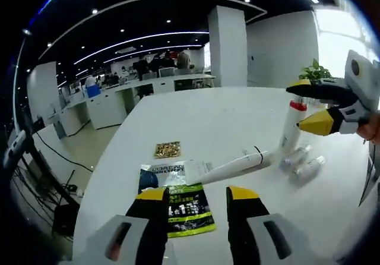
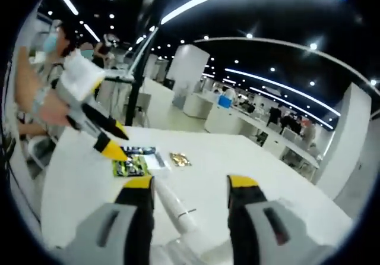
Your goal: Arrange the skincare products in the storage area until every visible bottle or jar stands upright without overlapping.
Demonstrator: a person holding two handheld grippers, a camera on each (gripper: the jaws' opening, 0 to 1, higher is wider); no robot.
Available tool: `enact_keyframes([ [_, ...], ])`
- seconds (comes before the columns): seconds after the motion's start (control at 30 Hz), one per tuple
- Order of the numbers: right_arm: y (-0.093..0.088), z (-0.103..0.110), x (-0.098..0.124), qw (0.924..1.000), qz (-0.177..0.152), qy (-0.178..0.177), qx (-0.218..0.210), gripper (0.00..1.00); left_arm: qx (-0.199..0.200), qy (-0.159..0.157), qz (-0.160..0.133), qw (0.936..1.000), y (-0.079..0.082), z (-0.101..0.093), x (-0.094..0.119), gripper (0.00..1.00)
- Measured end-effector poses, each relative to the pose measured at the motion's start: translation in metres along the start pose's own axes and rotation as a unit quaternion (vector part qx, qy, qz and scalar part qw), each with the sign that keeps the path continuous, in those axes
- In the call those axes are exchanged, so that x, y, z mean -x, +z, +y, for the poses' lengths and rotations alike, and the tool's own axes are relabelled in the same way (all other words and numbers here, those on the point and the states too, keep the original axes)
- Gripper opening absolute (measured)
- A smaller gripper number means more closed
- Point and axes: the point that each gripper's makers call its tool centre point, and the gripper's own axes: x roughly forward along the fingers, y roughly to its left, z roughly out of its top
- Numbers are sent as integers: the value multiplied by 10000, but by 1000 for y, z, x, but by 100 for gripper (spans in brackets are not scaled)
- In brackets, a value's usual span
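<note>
A tall white bottle (image 1: pixel 291 128) with a red band stands upright on the white table (image 1: pixel 202 116). My right gripper (image 1: pixel 310 104) hangs open beside its top; whether it touches is unclear. Two small bottles (image 1: pixel 295 157) (image 1: pixel 312 167) lie on their sides at its foot. A long white tube (image 1: pixel 234 167) lies flat, pointing toward my left gripper (image 1: pixel 197 195), which is open and holds nothing. In the right gripper view the tube (image 2: pixel 173 207) lies below my open right gripper (image 2: pixel 190 183), and the left gripper (image 2: pixel 117 143), held by a hand, hovers over the packets.
Flat sachets lie near the left gripper: a green-black one (image 1: pixel 187 210), a white-blue one (image 1: pixel 169 173) and a gold one (image 1: pixel 167 150). A potted plant (image 1: pixel 314 72) stands at the far right. Office desks and people fill the background. A person (image 2: pixel 53 45) stands at the table's edge.
</note>
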Motion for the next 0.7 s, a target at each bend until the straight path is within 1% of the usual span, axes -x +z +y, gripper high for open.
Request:
enact_keyframes([
  [0.07, -8, 9, -7, 9993, 309, 217, 3, 48, 10, 31, -37, 10000, 4, 3, 6, 35],
  [0.13, -5, 14, -11, 9985, 393, 311, 199, 48, 168, -41, -205, 9996, 10, 7, 14, 37],
  [0.17, -4, 16, -11, 9986, 376, 324, 204, 48, 211, -39, -272, 9994, 11, 9, 19, 38],
  [0.23, -4, 21, -11, 9983, 397, 381, 215, 48, 234, 14, -301, 9993, 10, 14, 22, 38],
  [0.27, -6, 25, -11, 9977, 454, 465, 217, 48, 267, 104, -298, 9991, 7, 18, 23, 38],
  [0.33, -10, 28, -13, 9963, 566, 572, 309, 49, 318, 203, -227, 9990, 3, 23, 25, 37],
  [0.4, -13, 26, -15, 9950, 694, 550, 465, 48, 346, 240, -154, 9990, 1, 25, 28, 37],
  [0.43, -13, 26, -17, 9947, 720, 552, 477, 48, 292, 244, -112, 9992, 0, 27, 30, 37],
  [0.47, -12, 25, -19, 9946, 736, 568, 461, 48, 186, 264, -142, 9994, 0, 29, 33, 37],
  [0.5, -11, 26, -20, 9944, 743, 594, 454, 48, 169, 296, -167, 9993, 0, 31, 34, 37],
  [0.57, -10, 29, -20, 9936, 768, 652, 505, 48, 363, 395, -252, 9982, -2, 36, 40, 38],
  [0.63, -9, 33, -21, 9928, 799, 667, 596, 48, 604, 309, -274, 9973, -6, 34, 44, 38],
  [0.7, -12, 37, -22, 9919, 857, 690, 636, 48, 597, 265, -260, 9975, -12, 33, 47, 38],
])
